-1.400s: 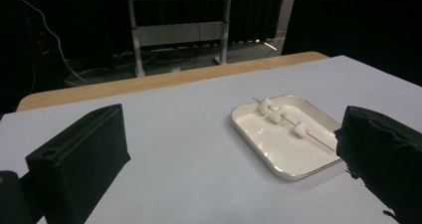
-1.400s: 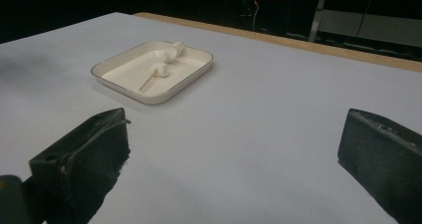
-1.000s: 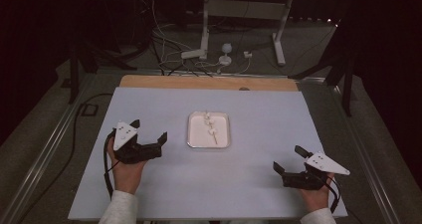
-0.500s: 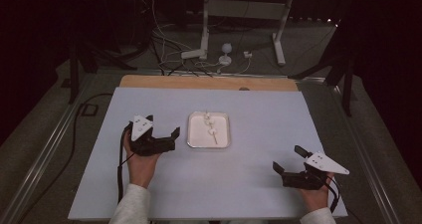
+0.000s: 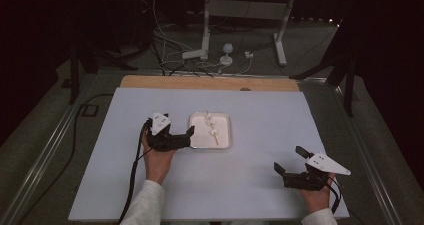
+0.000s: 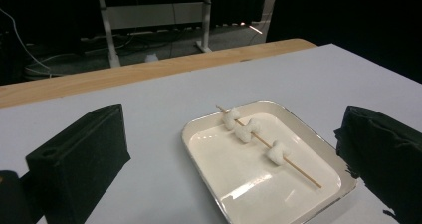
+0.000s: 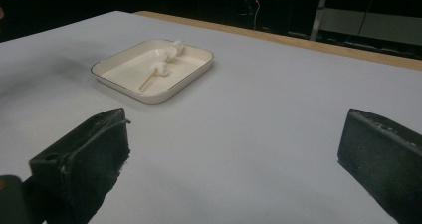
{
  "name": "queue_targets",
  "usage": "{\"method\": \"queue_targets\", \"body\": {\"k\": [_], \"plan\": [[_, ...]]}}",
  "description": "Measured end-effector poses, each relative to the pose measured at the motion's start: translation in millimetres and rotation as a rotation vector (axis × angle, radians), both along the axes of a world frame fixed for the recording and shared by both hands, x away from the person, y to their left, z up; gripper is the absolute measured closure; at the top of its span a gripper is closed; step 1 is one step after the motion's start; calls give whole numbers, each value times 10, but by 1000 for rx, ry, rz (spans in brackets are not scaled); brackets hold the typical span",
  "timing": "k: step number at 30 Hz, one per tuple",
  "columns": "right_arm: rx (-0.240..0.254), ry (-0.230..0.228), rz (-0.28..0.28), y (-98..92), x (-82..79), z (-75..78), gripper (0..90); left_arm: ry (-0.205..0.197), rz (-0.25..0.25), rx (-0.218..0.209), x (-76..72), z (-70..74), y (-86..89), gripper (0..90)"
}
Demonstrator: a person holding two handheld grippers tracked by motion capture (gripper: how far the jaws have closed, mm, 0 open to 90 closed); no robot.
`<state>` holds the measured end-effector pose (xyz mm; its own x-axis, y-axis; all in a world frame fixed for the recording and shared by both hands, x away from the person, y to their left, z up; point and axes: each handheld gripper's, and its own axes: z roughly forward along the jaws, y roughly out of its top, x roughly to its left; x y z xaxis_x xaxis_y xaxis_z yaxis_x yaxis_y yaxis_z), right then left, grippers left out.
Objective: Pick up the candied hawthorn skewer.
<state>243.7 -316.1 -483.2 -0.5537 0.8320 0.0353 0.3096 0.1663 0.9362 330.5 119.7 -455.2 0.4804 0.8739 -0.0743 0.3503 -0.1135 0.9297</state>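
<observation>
A white tray [image 5: 229, 131] [image 6: 234, 181] [image 7: 124, 72] lies near the middle of the pale table. In it rests a wooden skewer [image 5: 213, 130] [image 6: 300, 172] [image 7: 147, 79] threaded with three white marshmallows [image 6: 247, 131]. My left gripper [image 5: 170, 127] [image 6: 229, 122] is open just left of the tray, its right jaw at the tray's near left edge; its own view shows the tray between and beyond the jaws, nothing gripped. Near the table's front right, my right gripper [image 5: 290, 160] [image 7: 234, 134] is open and empty, well short of the tray.
The table has a wooden strip [image 5: 210, 83] along its far edge. Behind it stand a metal frame [image 5: 245, 15] and cables with a plug strip [image 5: 200, 55] on the floor. A black cable [image 5: 134, 175] trails from the left gripper.
My left gripper has moved right and slightly forward, from the table's left part up to the tray's left side. The right gripper and the tray have stayed put.
</observation>
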Motion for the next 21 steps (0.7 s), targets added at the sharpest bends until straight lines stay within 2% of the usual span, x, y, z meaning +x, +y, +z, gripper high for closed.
{"method": "queue_targets", "body": {"k": [11, 21], "plan": [[1, -1, 0, 0, 3, -2, 0, 30, -7, -29, 120, -143, -203, 5], [3, -1, -1, -8, 3, -2, 0, 77, -26, -45, 199, -332, -421, 6]]}}
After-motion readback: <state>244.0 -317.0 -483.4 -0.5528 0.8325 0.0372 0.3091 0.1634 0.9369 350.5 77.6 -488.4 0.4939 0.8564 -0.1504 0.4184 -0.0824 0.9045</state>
